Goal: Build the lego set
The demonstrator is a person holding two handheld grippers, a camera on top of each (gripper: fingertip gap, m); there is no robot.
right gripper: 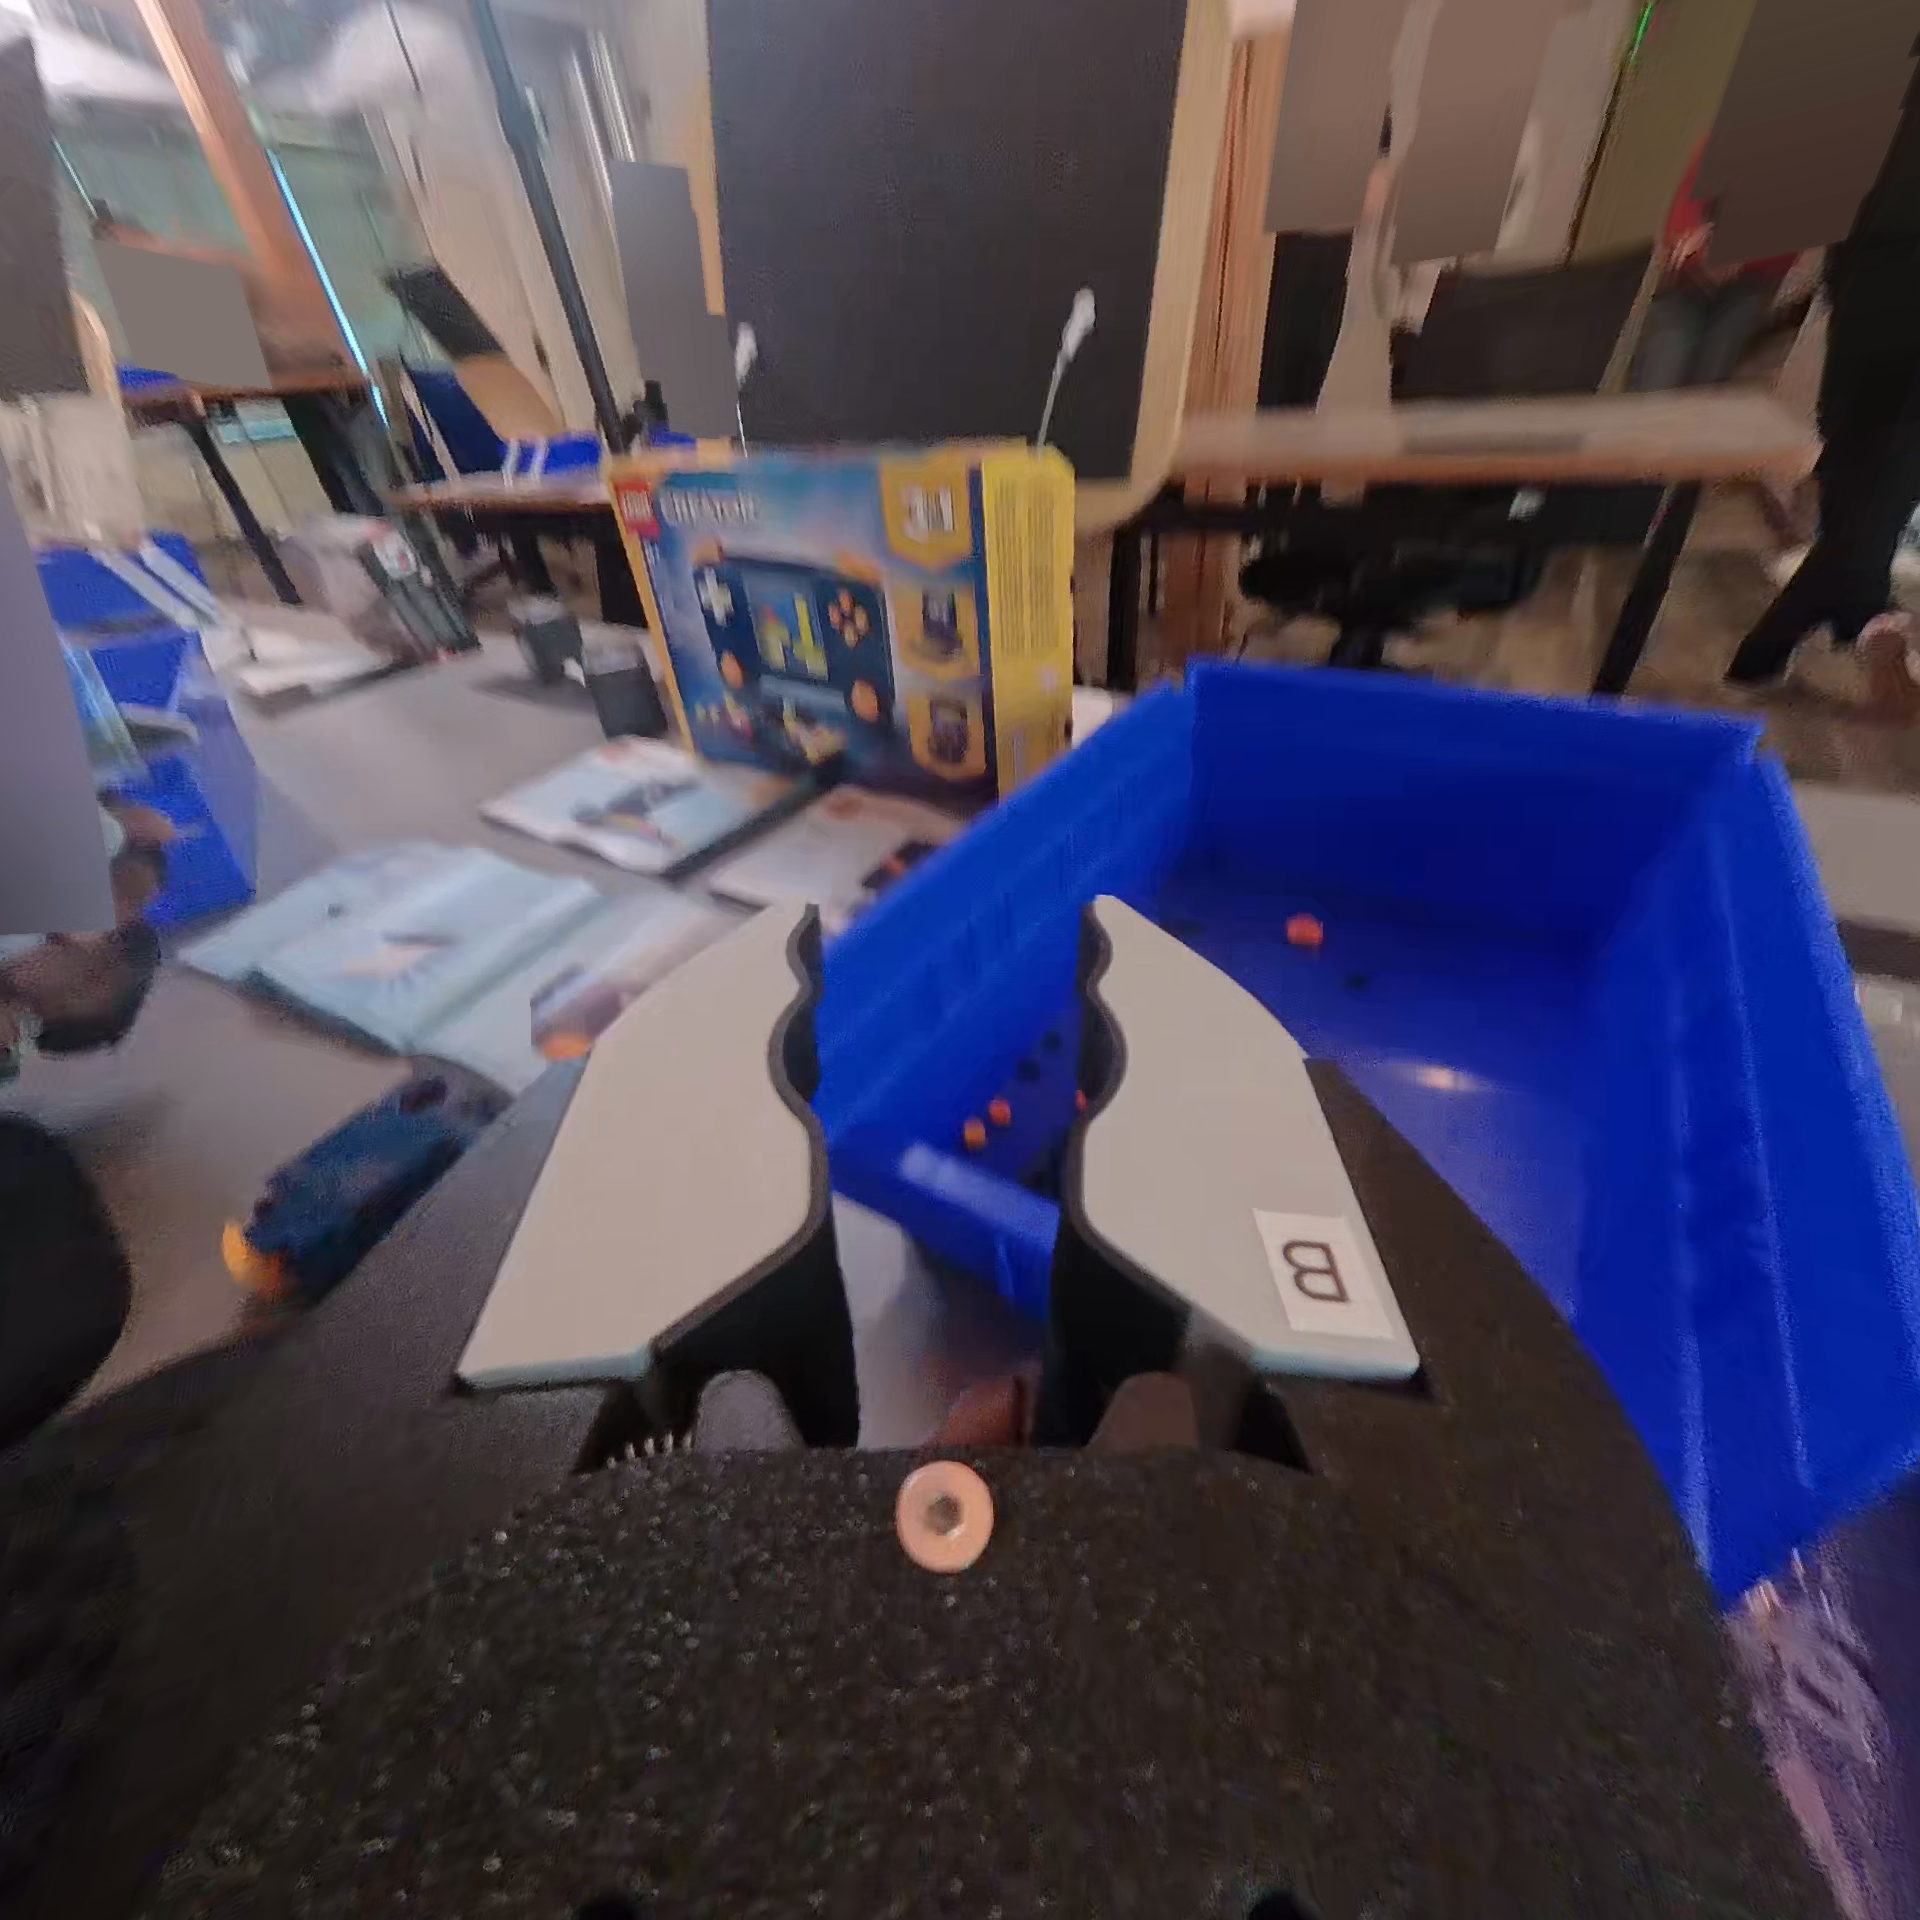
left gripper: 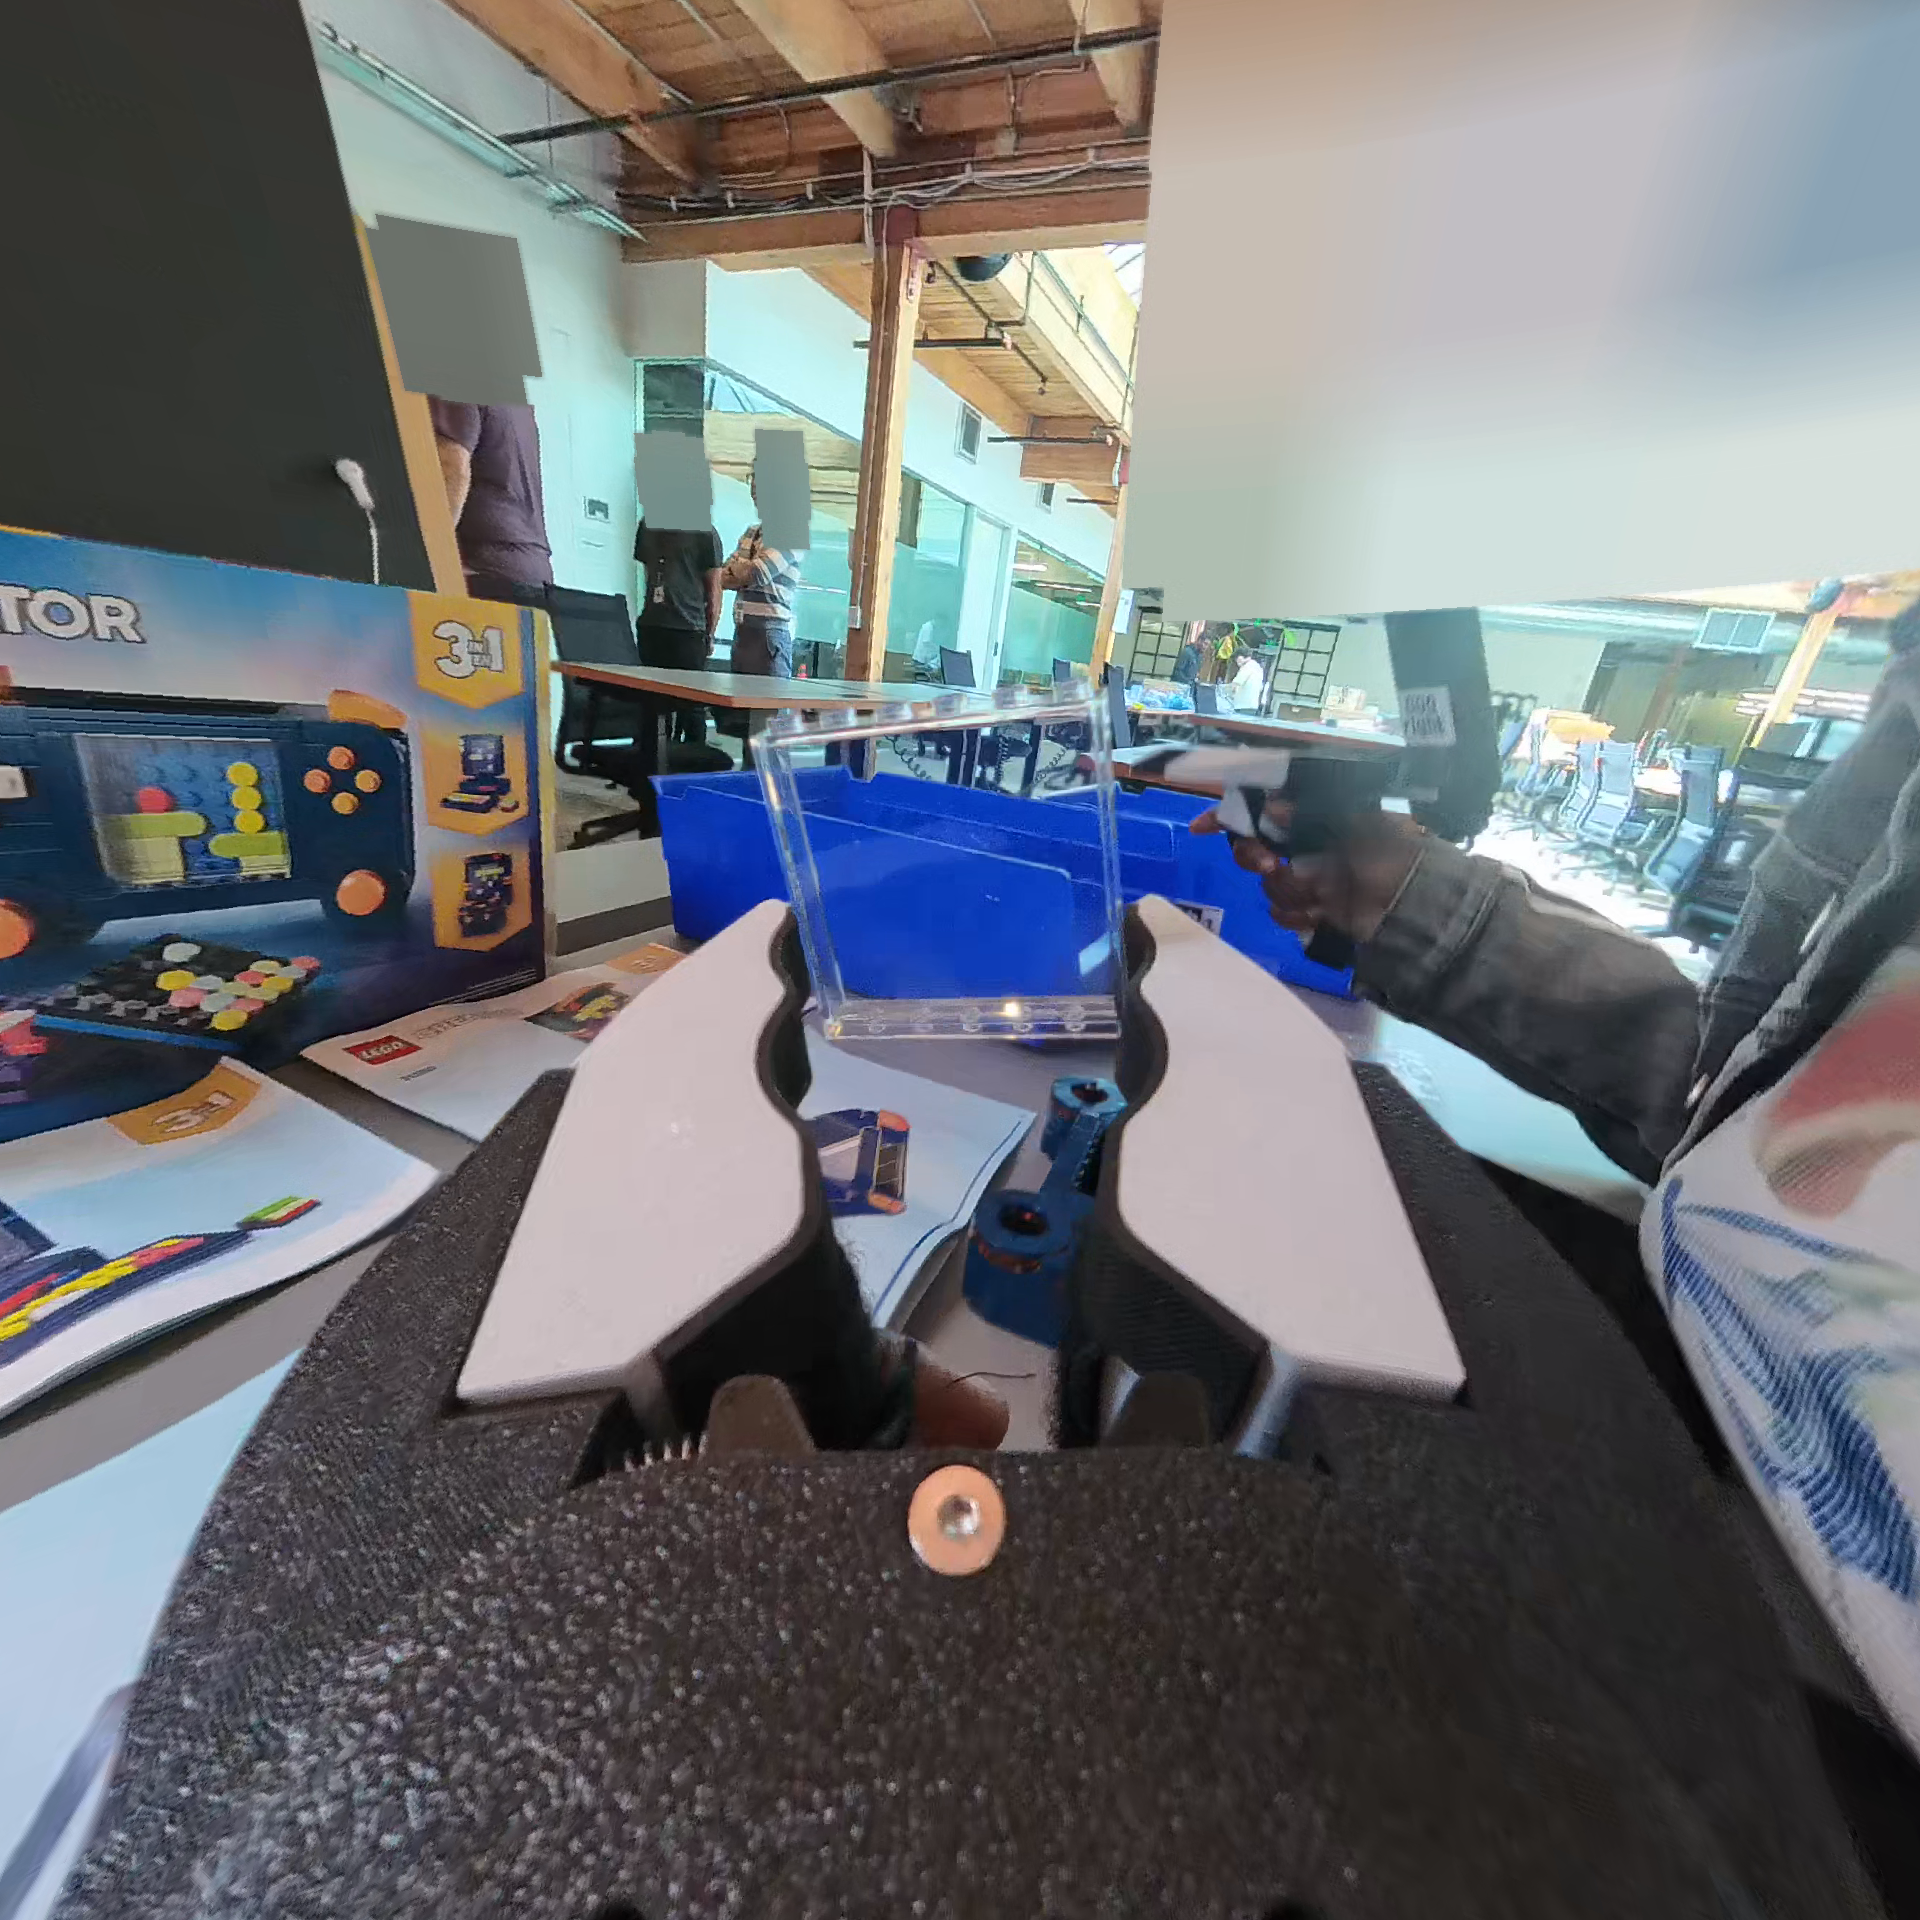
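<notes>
Clamped between the fingertips of the left gripper (left gripper: 961,971): a clear transparent LEGO panel (left gripper: 940,868), held off the table, pinched at its lower side edges; standing upright with a slight tilt to the left, studs along the top edge, broad face toward the camera, long axis judged roughly vertical though nearly square. Just below and nearer, lying on the grey table (left gripper: 1434,1081): a dark blue LEGO assembly (left gripper: 1039,1210) with round ends, beside an open instruction booklet (left gripper: 914,1153); farther left, the set's box (left gripper: 260,810) standing upright; beyond the panel, the blue parts bin (left gripper: 935,831).

Right gripper (right gripper: 948,997) parted and empty, aimed over the near wall of the bin, small orange pieces (right gripper: 1302,928) scattered inside; view blurred.

Likely risks: smooth clear plastic slipping or pivoting out of the narrow edge pinch; too firm a squeeze flexing the thin walls; studs misaligned because of the tilt when pressing on.
</notes>
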